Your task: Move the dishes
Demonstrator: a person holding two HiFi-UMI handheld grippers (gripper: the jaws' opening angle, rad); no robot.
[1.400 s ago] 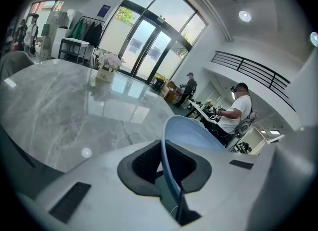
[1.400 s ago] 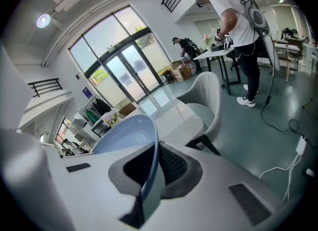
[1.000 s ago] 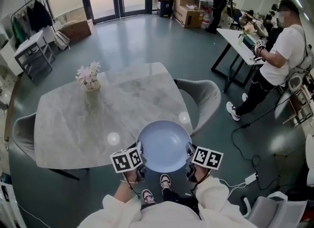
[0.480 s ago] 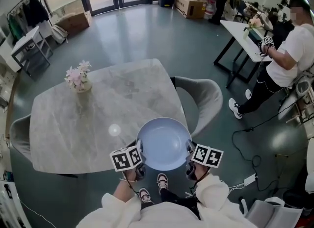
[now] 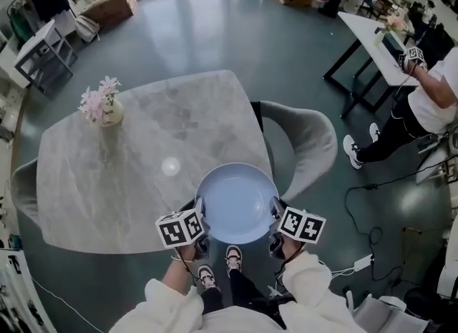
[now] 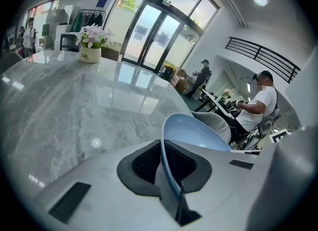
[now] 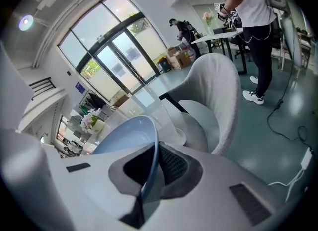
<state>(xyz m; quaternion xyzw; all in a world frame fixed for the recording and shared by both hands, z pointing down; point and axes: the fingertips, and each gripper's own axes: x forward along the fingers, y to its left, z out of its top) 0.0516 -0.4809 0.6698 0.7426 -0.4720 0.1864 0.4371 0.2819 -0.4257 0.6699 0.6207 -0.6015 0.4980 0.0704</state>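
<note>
A pale blue plate (image 5: 237, 203) is held level over the near right edge of the grey marble table (image 5: 129, 174). My left gripper (image 5: 197, 218) is shut on the plate's left rim, and my right gripper (image 5: 275, 218) is shut on its right rim. In the left gripper view the plate (image 6: 196, 135) stands edge-on between the dark pads (image 6: 144, 163). The right gripper view has the plate (image 7: 124, 135) clamped the same way, its rim running down between the pads (image 7: 171, 168).
A small vase of pink flowers (image 5: 101, 104) stands at the table's far left. A grey upholstered chair (image 5: 304, 142) sits at the table's right side, another chair (image 5: 21, 188) at its left. A person (image 5: 429, 102) stands by a white desk (image 5: 372, 38) to the right. Cables (image 5: 372, 203) lie on the floor.
The view has moved closer to the table with the plate carried along. The plate now overlaps the table's near right edge more. Both grippers keep their hold.
</note>
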